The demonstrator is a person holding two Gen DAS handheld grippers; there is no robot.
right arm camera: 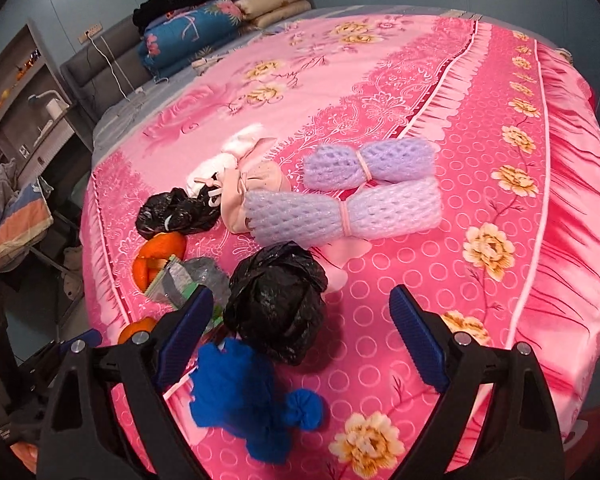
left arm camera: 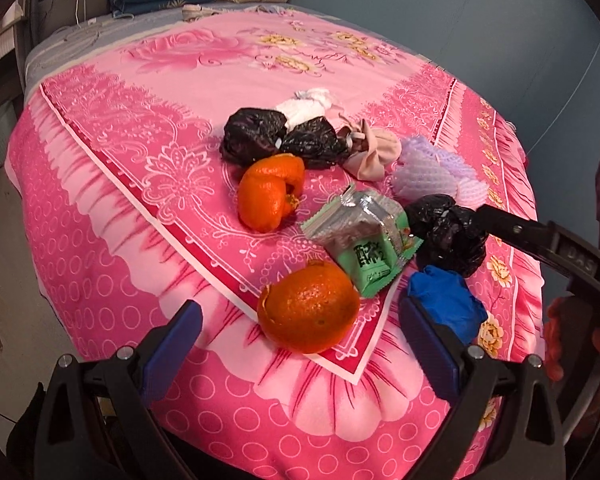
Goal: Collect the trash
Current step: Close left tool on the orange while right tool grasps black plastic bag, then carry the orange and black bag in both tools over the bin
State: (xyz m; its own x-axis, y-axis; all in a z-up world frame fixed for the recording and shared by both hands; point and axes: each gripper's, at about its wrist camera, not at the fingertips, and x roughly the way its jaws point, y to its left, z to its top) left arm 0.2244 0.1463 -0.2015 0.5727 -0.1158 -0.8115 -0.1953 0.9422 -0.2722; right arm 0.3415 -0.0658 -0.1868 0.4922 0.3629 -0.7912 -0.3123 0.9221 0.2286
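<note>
A bed covered by a pink floral blanket (left arm camera: 148, 128) fills both views, with folded quilts (right arm camera: 188, 32) stacked at its far end. The trash lies in a loose cluster on the blanket. Farthest back are two lilac foam nets (right arm camera: 352, 204), each tied at the middle, side by side and touching a pink cloth bundle (left arm camera: 374, 152); just beside that sit a white wad (left arm camera: 304, 106) and a pair of knotted black bags (left arm camera: 276, 138). Nearer lie a crumpled black bag (right arm camera: 278, 304), a curled orange peel (left arm camera: 270, 194), a green snack wrapper (left arm camera: 364, 236) and a second orange peel (left arm camera: 310, 306), then a small blue wad (right arm camera: 244, 396). The right gripper (right arm camera: 302, 340) hangs wide open over the crumpled black bag and blue wad, gripping nothing. The left gripper (left arm camera: 300, 344) is also spread wide and empty, its fingers flanking the second orange peel without touching it.
</note>
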